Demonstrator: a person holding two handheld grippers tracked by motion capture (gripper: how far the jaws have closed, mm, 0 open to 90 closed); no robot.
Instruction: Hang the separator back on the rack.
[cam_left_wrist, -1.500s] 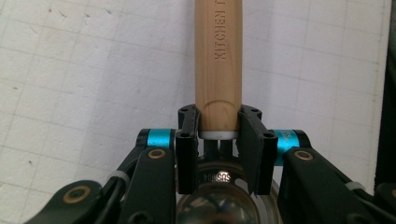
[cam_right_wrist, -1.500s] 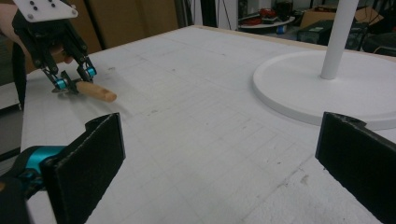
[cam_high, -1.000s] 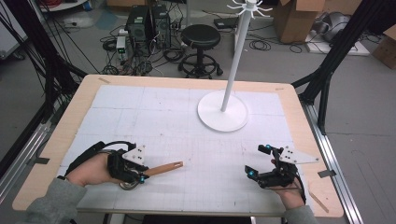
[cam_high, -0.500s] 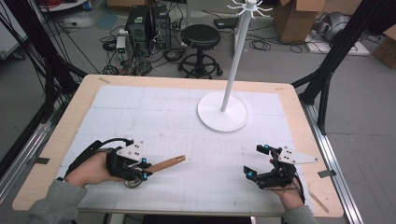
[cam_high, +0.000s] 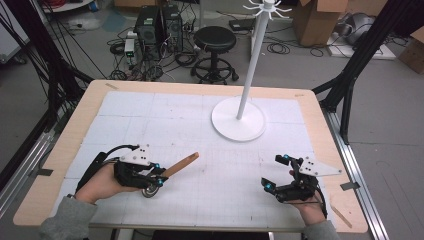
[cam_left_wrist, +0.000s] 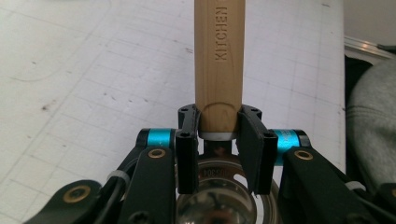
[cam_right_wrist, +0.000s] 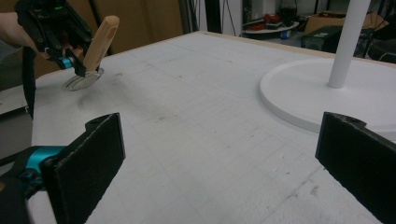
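Note:
A kitchen tool with a wooden handle (cam_high: 181, 164) and a round metal head (cam_high: 149, 190) is at the table's front left. My left gripper (cam_high: 159, 176) is shut on the handle just above the head; the left gripper view has the handle (cam_left_wrist: 219, 60), stamped KITCHEN, pinched between the jaws with the metal head (cam_left_wrist: 219, 205) below. The handle slants up and away to the right while the head (cam_right_wrist: 84, 79) rests on the mat. My right gripper (cam_high: 275, 172) stands open at the front right, its jaws wide apart (cam_right_wrist: 224, 158) with nothing between them.
A white stand with a round base (cam_high: 238, 125) and a tall pole (cam_high: 252, 65) rises at the back centre-right of the white gridded mat (cam_high: 210, 145). Wooden table edges frame the mat. A stool and boxes sit on the floor beyond.
My left gripper has shifted slightly right and tipped the wooden handle's free end upward. The right gripper has stayed in place, open.

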